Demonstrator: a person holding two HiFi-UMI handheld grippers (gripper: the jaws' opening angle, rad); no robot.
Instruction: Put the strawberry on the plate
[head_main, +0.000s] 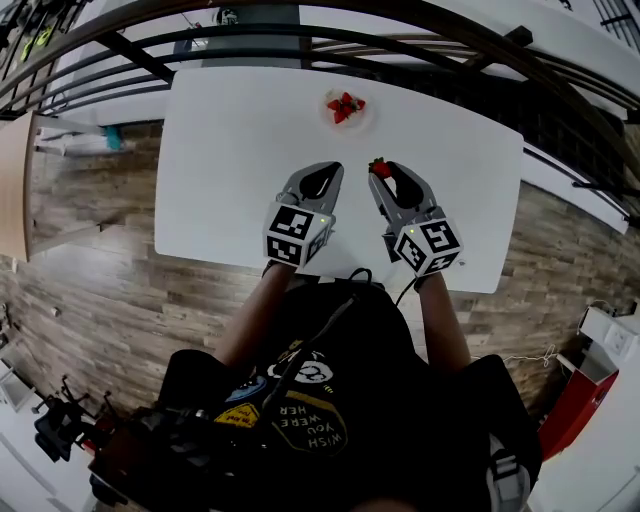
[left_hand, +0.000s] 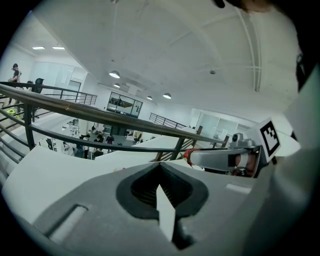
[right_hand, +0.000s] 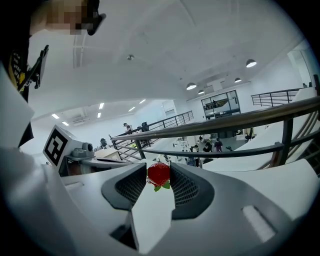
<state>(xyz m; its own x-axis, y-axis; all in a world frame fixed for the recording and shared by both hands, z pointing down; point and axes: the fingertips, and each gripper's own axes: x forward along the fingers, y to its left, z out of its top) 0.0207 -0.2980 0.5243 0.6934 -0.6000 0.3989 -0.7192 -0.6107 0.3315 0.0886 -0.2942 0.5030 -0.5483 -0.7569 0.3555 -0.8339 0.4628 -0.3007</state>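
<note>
Red strawberry (right_hand: 159, 173) is pinched at the jaw tips of the right gripper (head_main: 382, 172) at mid-frame over the white table (head_main: 230, 150), likely ready for carrying up to the plate (head_main: 367, 119) at upper centre, while the left gripper (head_main: 325, 176) idles alongside, jaws pressed together on nothing.

Matt grey plastic right tongs (right_hand: 159, 168) with ribbed pads (right_hand: 183, 187), glossy strawberry (right_hand: 159, 173) — smooth white table (head_main: 240, 140).

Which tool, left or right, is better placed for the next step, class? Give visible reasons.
Right. The right tool is shut on a strawberry and the plate lies ahead of it; the left tool is shut and holds nothing.
</note>
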